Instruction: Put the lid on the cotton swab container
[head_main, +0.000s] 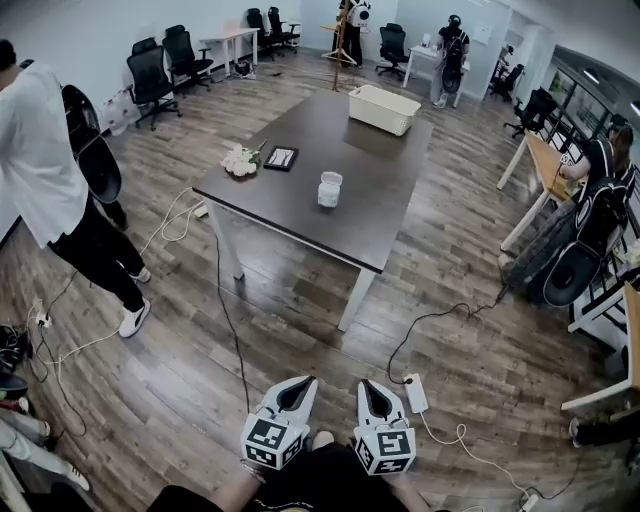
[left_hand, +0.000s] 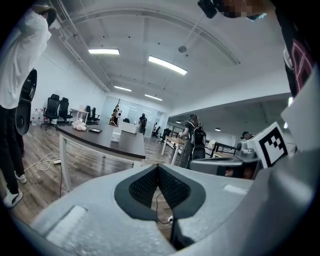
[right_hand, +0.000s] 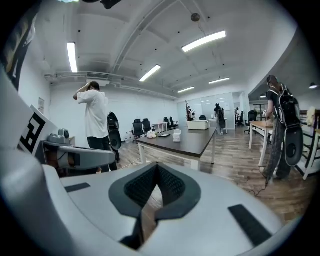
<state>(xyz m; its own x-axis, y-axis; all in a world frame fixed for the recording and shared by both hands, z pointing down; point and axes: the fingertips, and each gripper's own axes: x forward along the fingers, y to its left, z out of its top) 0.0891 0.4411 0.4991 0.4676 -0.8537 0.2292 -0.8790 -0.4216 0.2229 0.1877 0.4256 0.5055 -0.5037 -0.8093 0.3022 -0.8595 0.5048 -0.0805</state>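
You hold both claws low and close in front of your body, side by side and well short of the surface (head_main: 300, 215), each one pointing forward and dipping slightly toward the floor. The left claw (head_main: 299, 383) is pressed together with its dark pads meeting at the tips and nothing between them. The right claw (head_main: 371, 386) is pressed together in the same way and is also empty. The marker cubes sit at their near ends, just above your lap.

A wide stretch of wooden floor (head_main: 300, 340) lies ahead of the claws, with a dark cable (head_main: 234, 340) running across it in front of the left claw. A white power strip (head_main: 416, 393) lies just right of the right claw. Beyond that, the near edge of the surface and its white legs face you. Far to the left of the left claw, a person in a white shirt (head_main: 38, 160) stands on the floor, clear of the line ahead.

The cotton swab container (head_main: 330, 189) stands upright on the surface, well ahead of both claws and roughly on the line between them, a little back from the near edge. Beyond it and to the left lie a black tray (head_main: 281, 157) and a pale bunch (head_main: 240, 160). A white basket (head_main: 384, 108) sits at the far right corner.
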